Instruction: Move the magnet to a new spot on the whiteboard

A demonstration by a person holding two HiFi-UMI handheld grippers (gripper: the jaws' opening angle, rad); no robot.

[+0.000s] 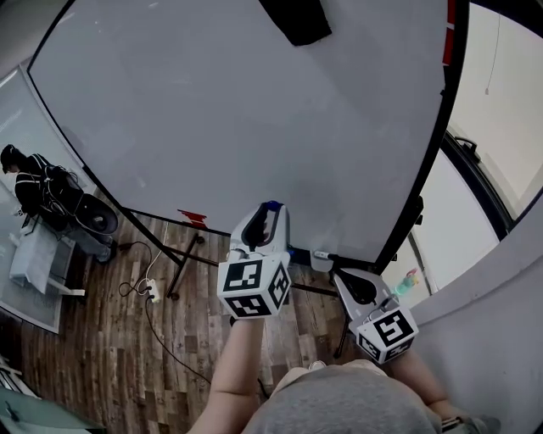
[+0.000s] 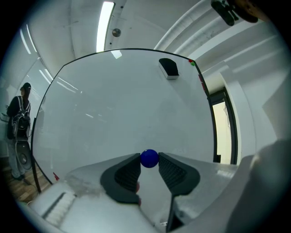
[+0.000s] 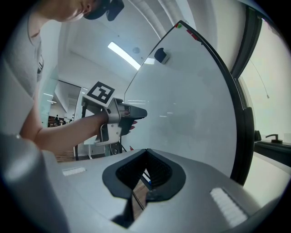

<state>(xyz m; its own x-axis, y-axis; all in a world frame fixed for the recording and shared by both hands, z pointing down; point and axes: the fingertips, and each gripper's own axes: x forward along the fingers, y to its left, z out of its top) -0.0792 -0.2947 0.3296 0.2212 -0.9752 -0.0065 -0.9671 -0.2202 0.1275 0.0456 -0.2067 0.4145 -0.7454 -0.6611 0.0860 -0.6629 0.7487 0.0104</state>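
Left claw point(image 1: 271, 214) is closed on the blue ball magnet point(image 2: 149, 158). The magnet sits pinched right at the tips of the two black pads point(image 2: 125, 175), one on each side. It is held in front of the lower part of the whiteboard point(image 1: 246, 110), near the bottom edge. I can't tell whether it touches the surface.

Right claw point(image 3: 146, 154) has its jaws together with nothing between them. It is held lower and to the right of the left claw, near the whiteboard's lower right corner and off the surface.

The whiteboard is large, black-framed and on a stand. A black eraser point(image 1: 295, 19) sticks near its top edge and shows in both claw views too. A small red mark or piece point(image 1: 193, 218) sits at the lower edge, left of the left claw.

The only container-like part is the ledge point(image 1: 327, 257) at the whiteboard's bottom edge. On it lies a white item with a blue end point(image 1: 320, 254), too small to name for sure.

The floor point(image 1: 102, 356) is wood plank, with a cable and power strip point(image 1: 153, 292) lying near the stand's legs. A person in dark clothes point(image 1: 25, 182) stands far left, well away from the whiteboard. A greenish bottle-like thing point(image 1: 406, 280) is to the right of the right claw, blurred.
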